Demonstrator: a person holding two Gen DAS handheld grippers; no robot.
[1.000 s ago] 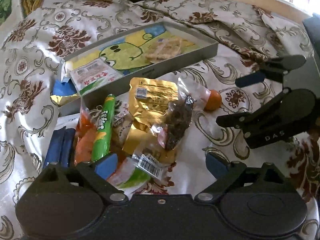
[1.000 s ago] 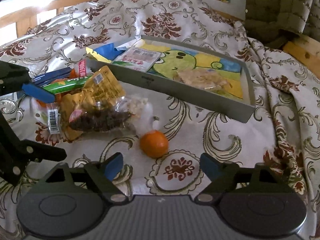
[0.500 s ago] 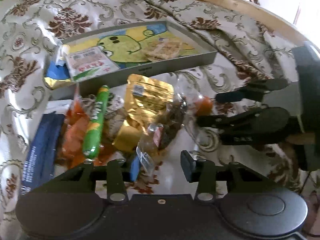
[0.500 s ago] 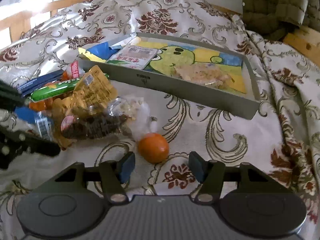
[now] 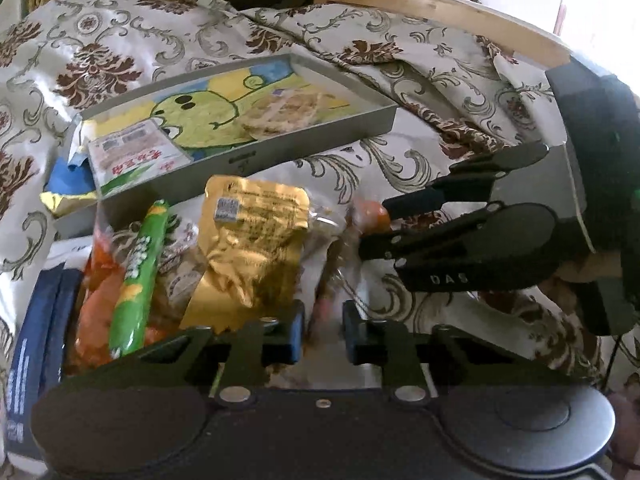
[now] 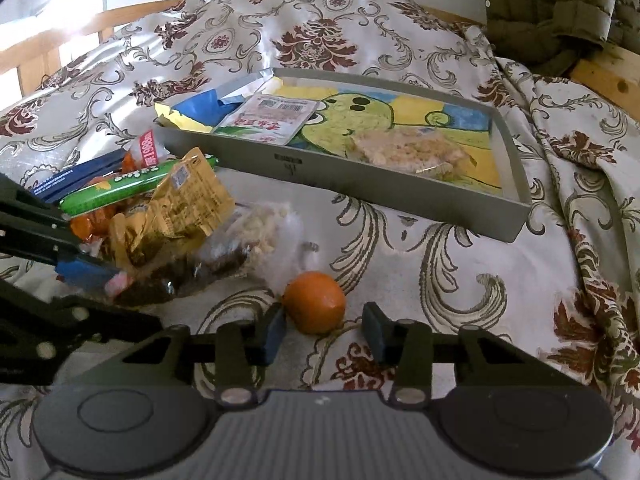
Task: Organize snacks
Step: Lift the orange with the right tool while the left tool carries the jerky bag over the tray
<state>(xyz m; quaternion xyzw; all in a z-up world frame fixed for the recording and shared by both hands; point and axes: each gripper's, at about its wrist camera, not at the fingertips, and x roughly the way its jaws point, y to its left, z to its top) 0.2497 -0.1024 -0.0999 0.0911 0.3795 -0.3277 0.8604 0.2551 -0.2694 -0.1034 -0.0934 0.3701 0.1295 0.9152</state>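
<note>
Grey and shallow, the tray [image 6: 400, 196] sits on a flowered cloth [image 6: 460, 280] with a cartoon frog on its floor; inside it lie a white-and-pink packet [image 6: 272, 116] at one end and a clear pack of pale crackers [image 6: 404, 150] near the middle. Just in front of the tray is a loose heap of snacks: a gold foil pouch [image 5: 248, 232], a green stick pack [image 5: 140, 276] and a clear bag of dark dried fruit [image 6: 200, 272]. The left hand-held gripper [image 5: 323, 334] is closing on the near end of that clear bag, its blue pads almost together around it. The right hand-held gripper [image 6: 324, 330] is closing too, its pads either side of a small orange [image 6: 315, 302] on the cloth, not yet pressing it.
</note>
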